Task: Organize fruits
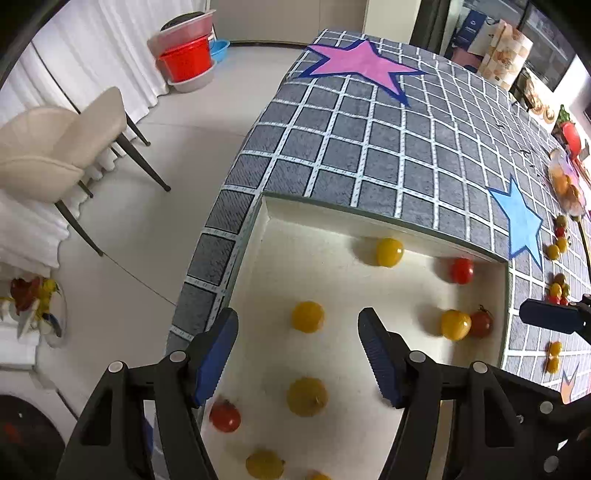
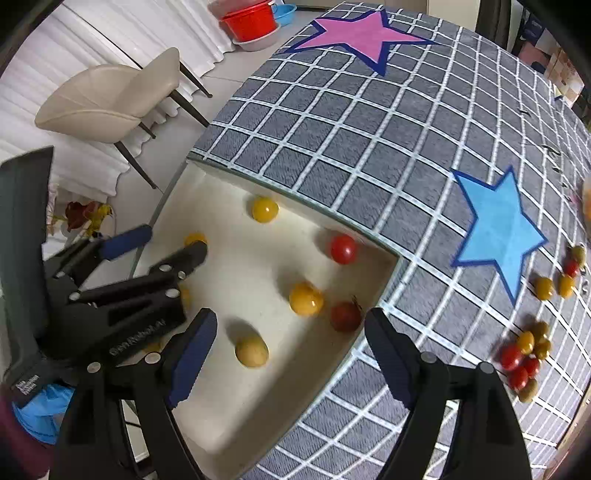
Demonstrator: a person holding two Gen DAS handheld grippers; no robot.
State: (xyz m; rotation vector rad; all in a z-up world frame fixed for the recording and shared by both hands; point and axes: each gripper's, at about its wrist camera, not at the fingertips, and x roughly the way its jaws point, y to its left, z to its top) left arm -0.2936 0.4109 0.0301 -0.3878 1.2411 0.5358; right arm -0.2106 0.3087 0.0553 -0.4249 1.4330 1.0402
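A white tray (image 1: 384, 216) sits at the table's near-left corner and holds several yellow and red cherry tomatoes, such as a yellow one (image 1: 307, 316) and a red one (image 1: 461, 270). My left gripper (image 1: 297, 328) is open and empty above the tray; it also shows in the right wrist view (image 2: 162, 243). My right gripper (image 2: 291, 332) is open and empty over the tray's right edge (image 2: 388, 291), above a yellow tomato (image 2: 252, 351). More loose tomatoes (image 2: 524, 354) lie on the grey grid cloth to the right.
The grid cloth (image 2: 351, 147) carries a pink star (image 2: 358, 33) and a blue star (image 2: 498, 229). A beige chair (image 1: 55, 147) and stacked red and clear basins (image 1: 186, 59) stand on the floor to the left. A plate with food (image 1: 565, 181) sits far right.
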